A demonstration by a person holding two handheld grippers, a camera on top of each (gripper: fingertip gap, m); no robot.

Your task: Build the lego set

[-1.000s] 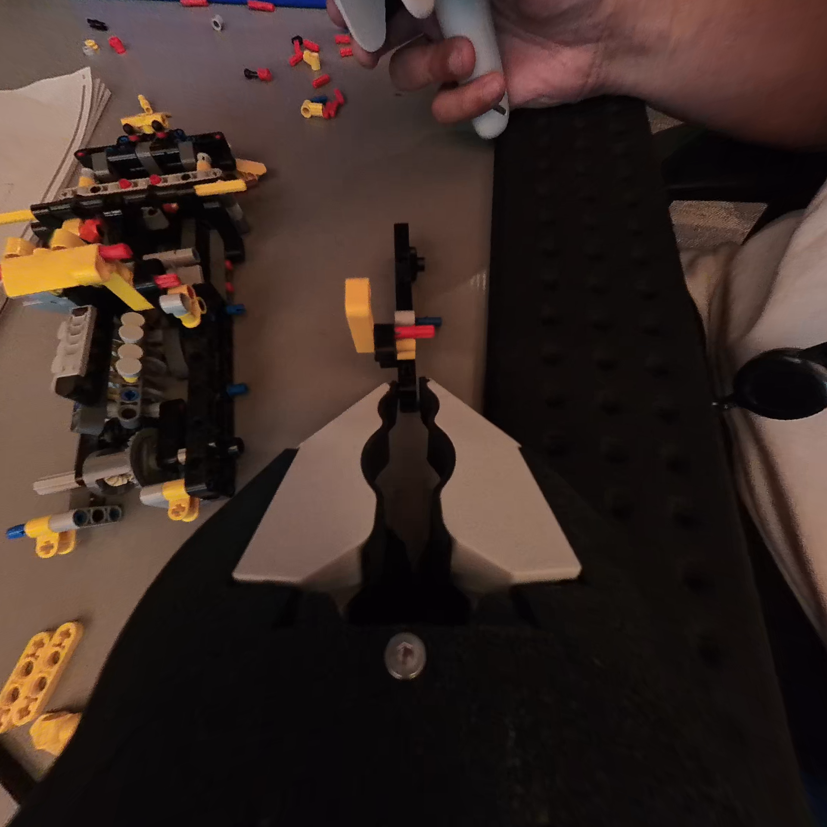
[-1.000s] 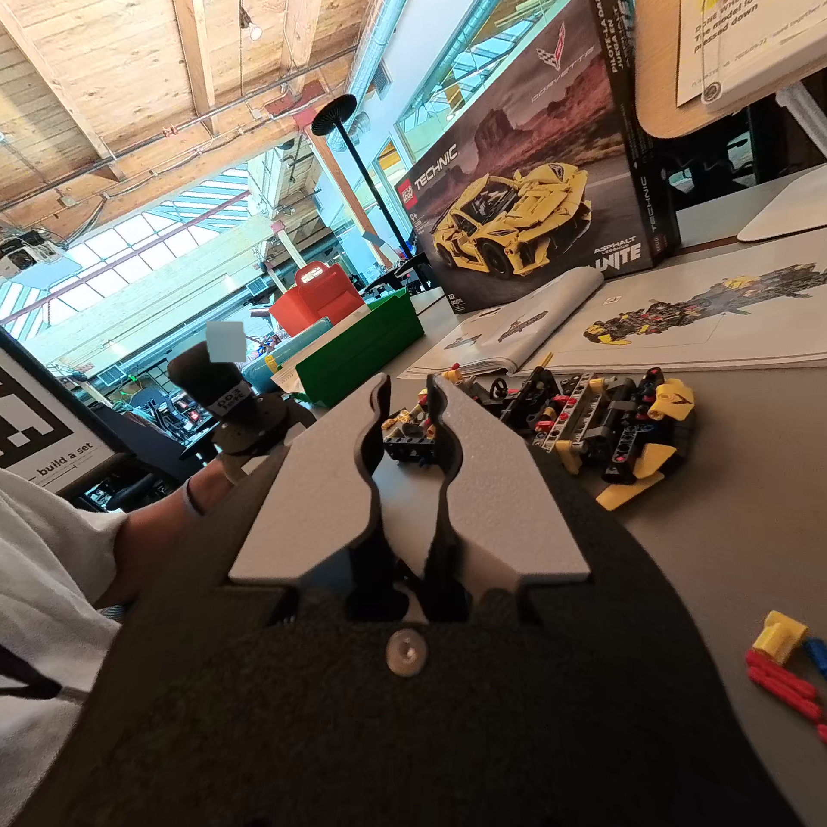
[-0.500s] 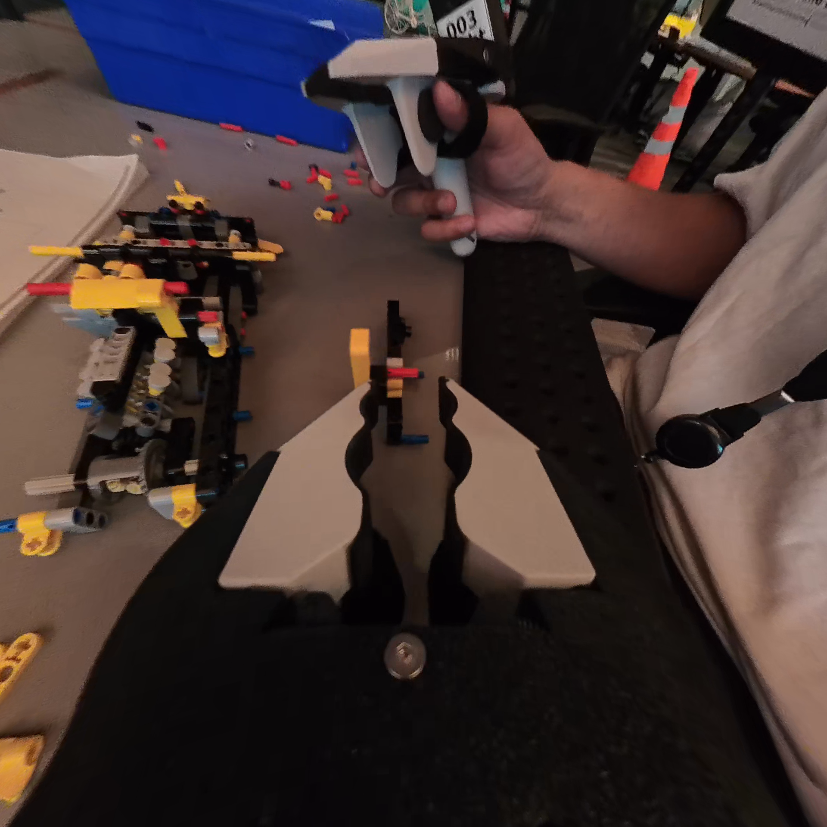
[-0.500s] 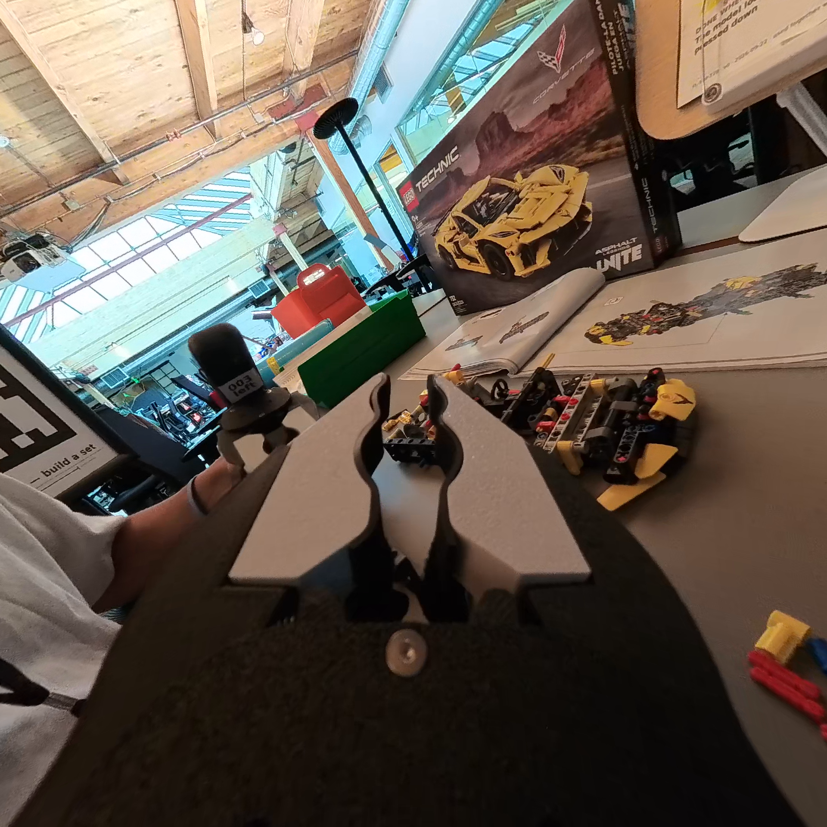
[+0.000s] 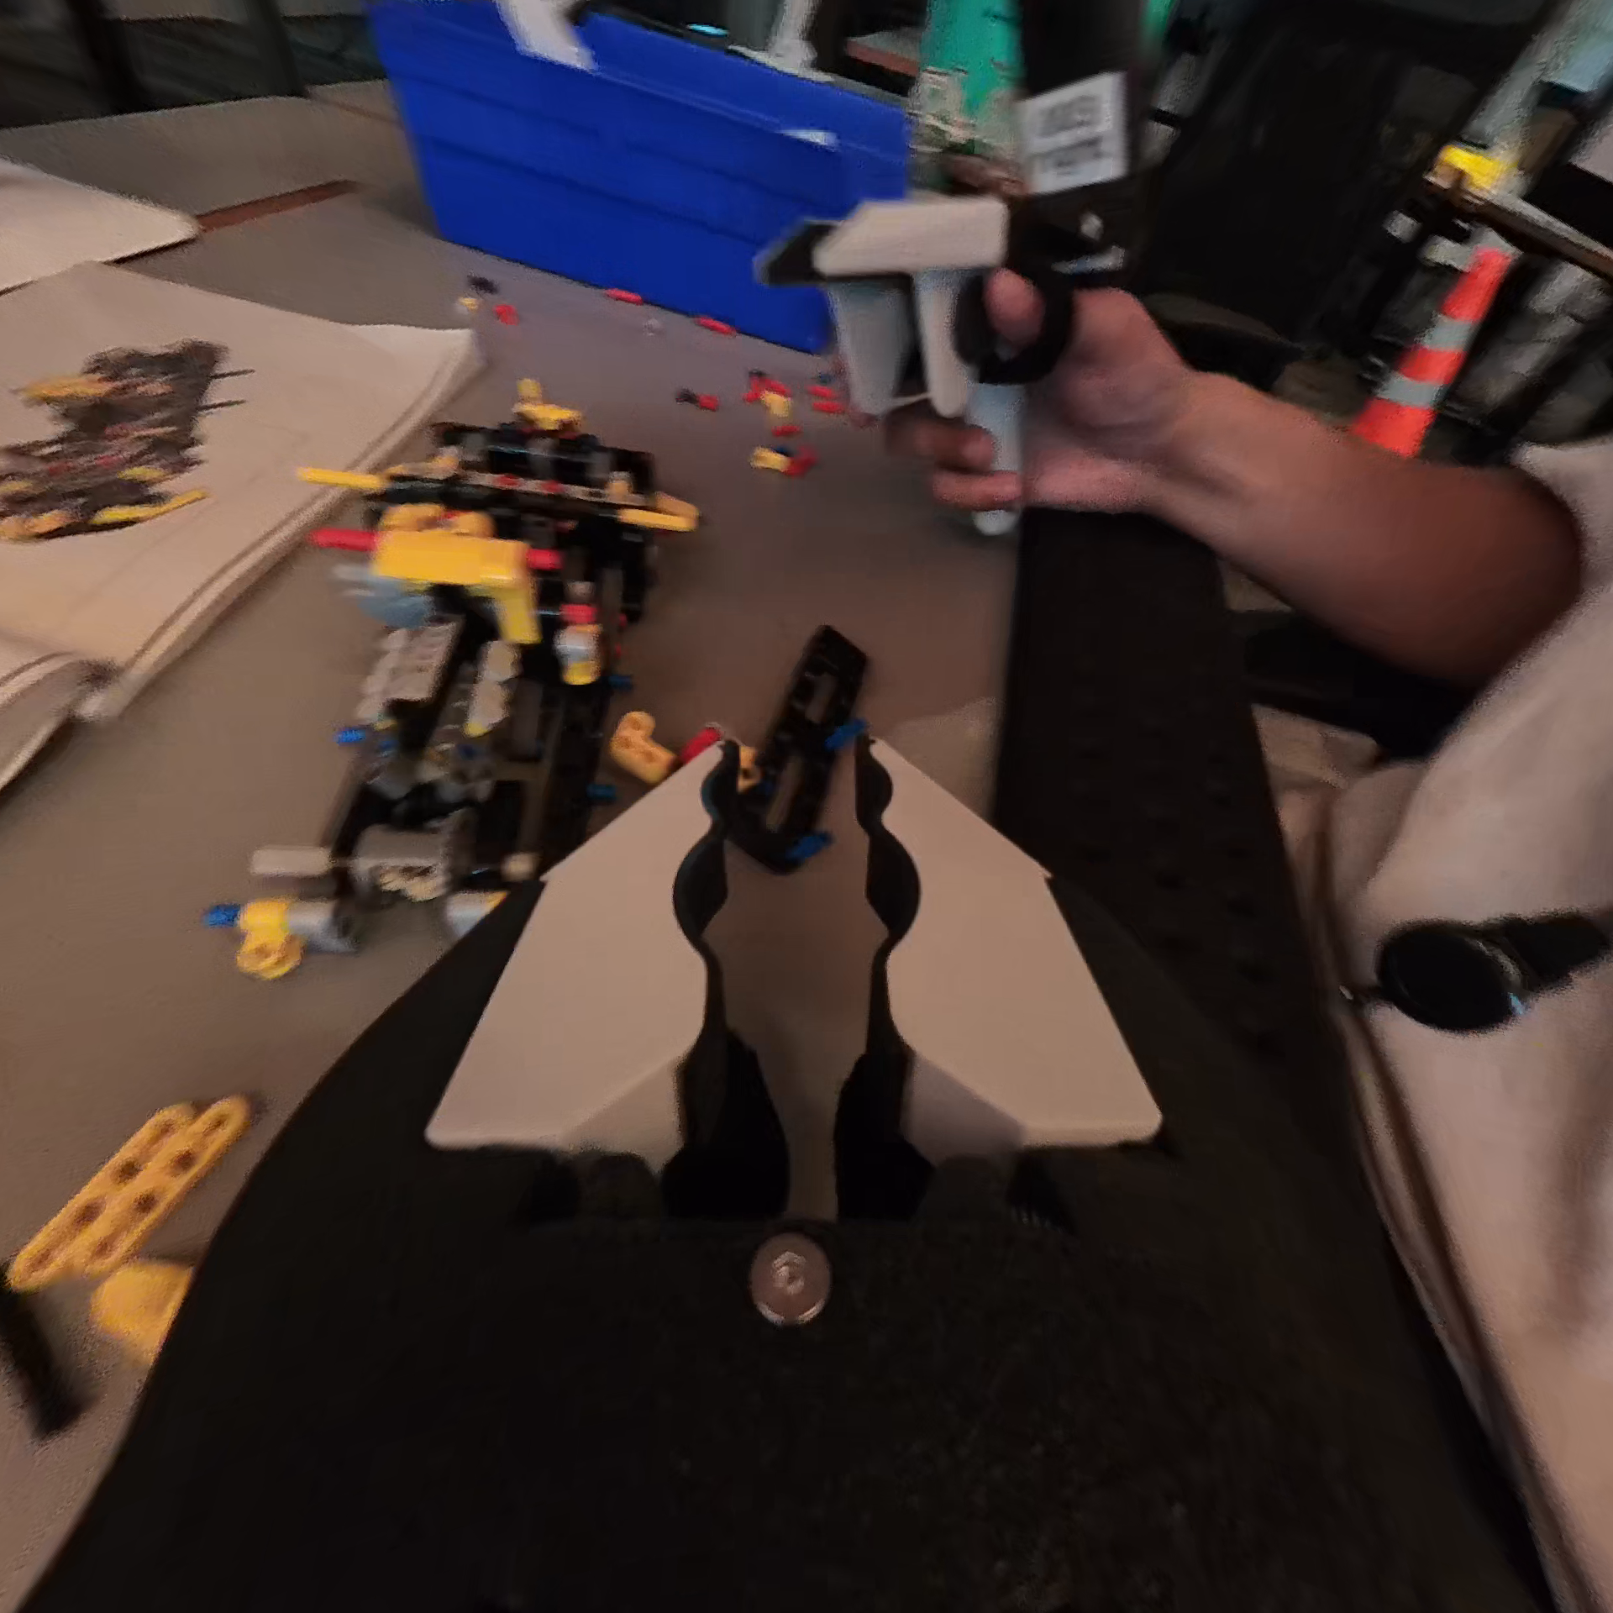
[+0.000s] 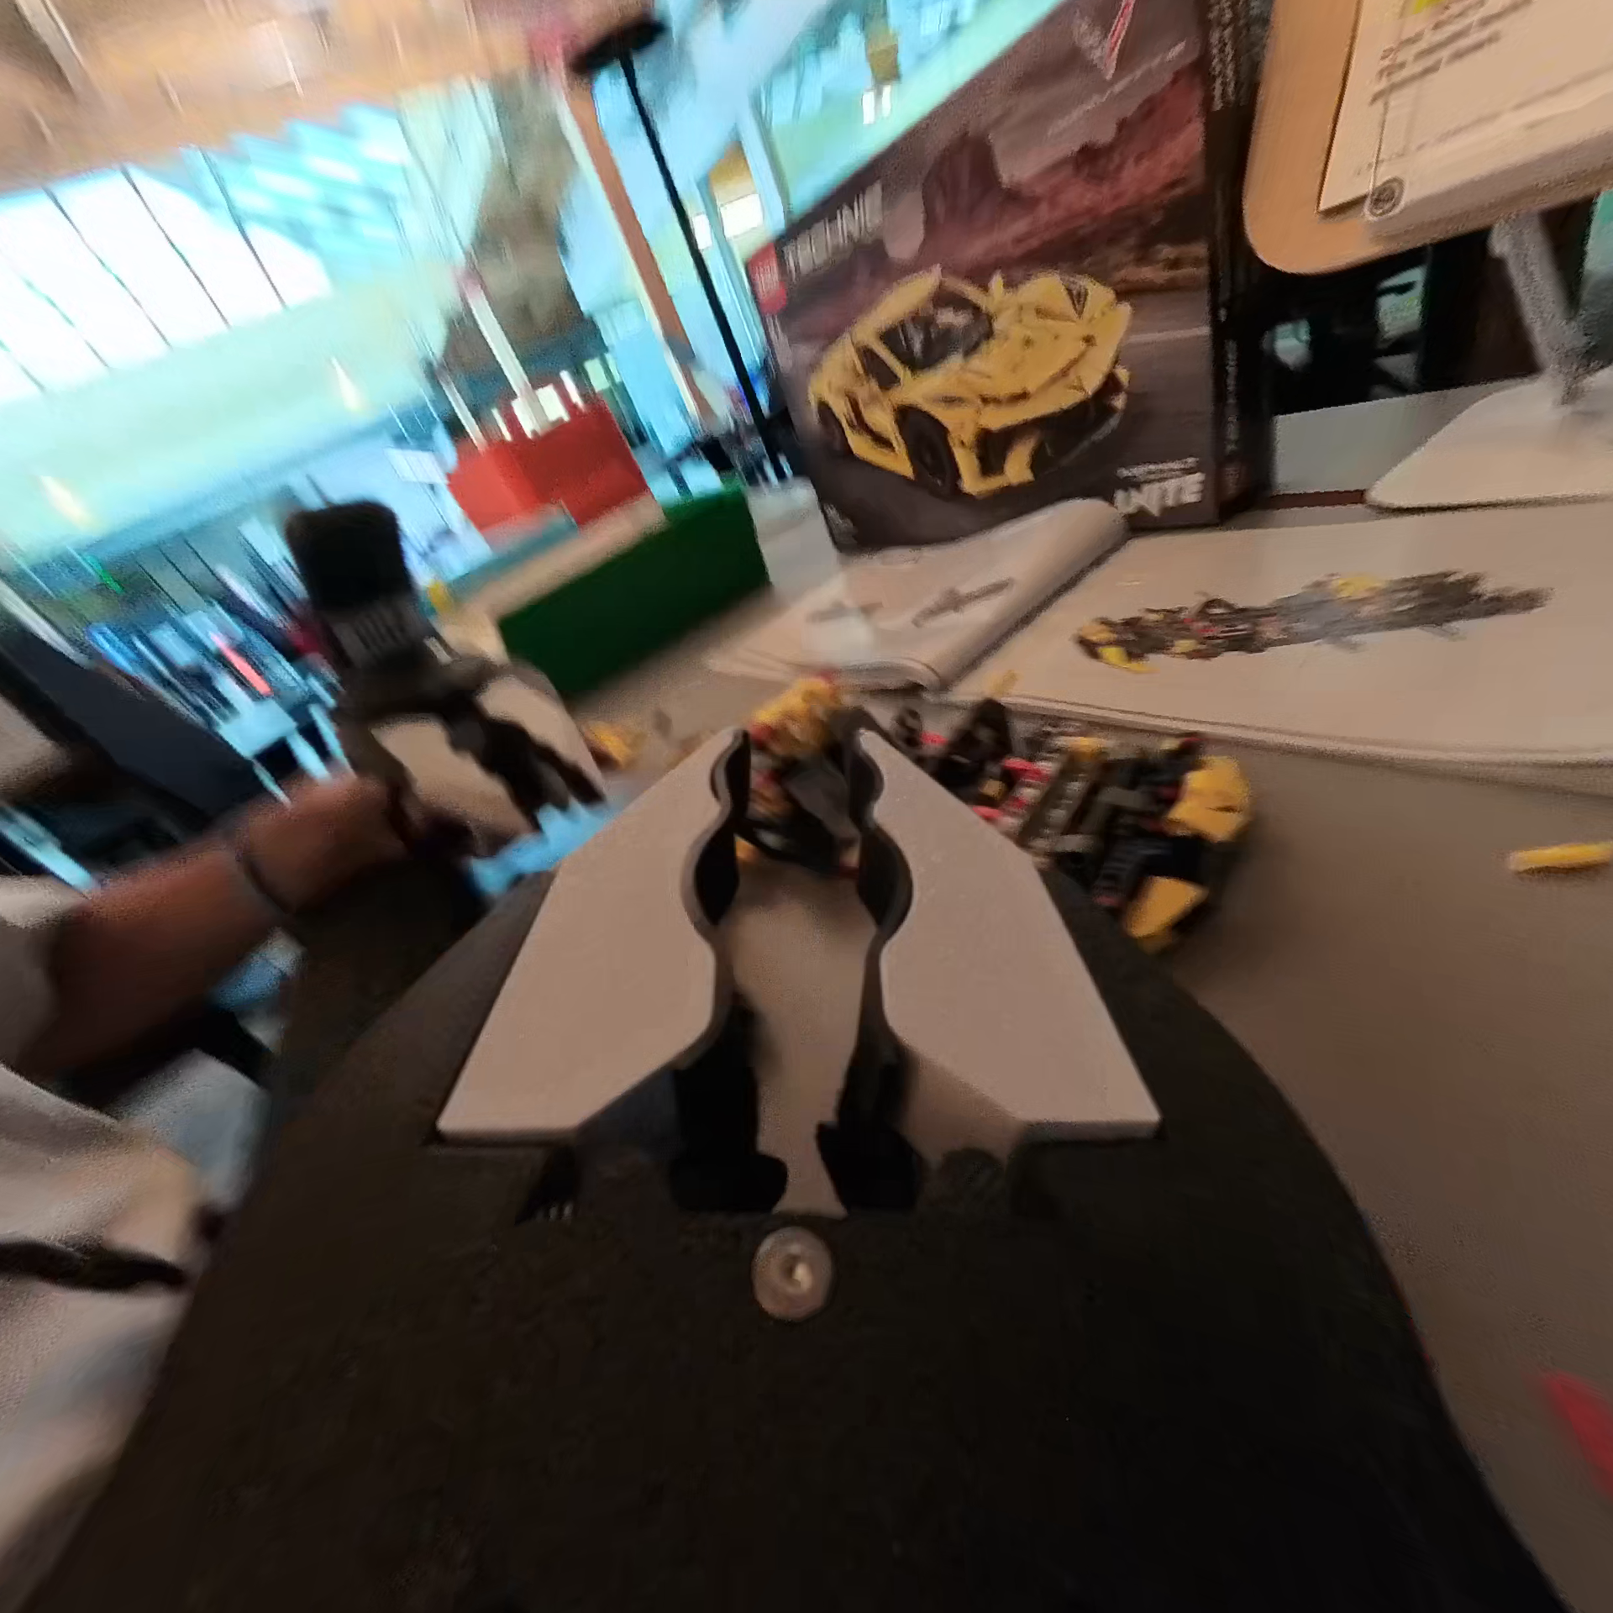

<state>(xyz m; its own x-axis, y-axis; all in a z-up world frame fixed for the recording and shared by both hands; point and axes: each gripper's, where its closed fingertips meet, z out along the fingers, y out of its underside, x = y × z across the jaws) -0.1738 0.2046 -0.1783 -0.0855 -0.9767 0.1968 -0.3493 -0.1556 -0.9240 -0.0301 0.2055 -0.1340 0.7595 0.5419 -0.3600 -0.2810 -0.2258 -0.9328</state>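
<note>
Lego sub-assembly [image 5: 807, 742] lies loose between the parted left gripper [image 5: 790, 755] fingers, long axis slanting up-right; right gripper [image 6: 799, 751], parted and empty, hovers nearer the chassis [image 5: 489, 698].

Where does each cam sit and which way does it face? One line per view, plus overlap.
Left wrist view: on the left gripper, looking down over the grey table at the black sub-assembly; the right hand shows.
Right wrist view: on the right gripper, looking low across the table toward the set box; left forearm shows.
Shared: car chassis, instruction booklet.
</note>
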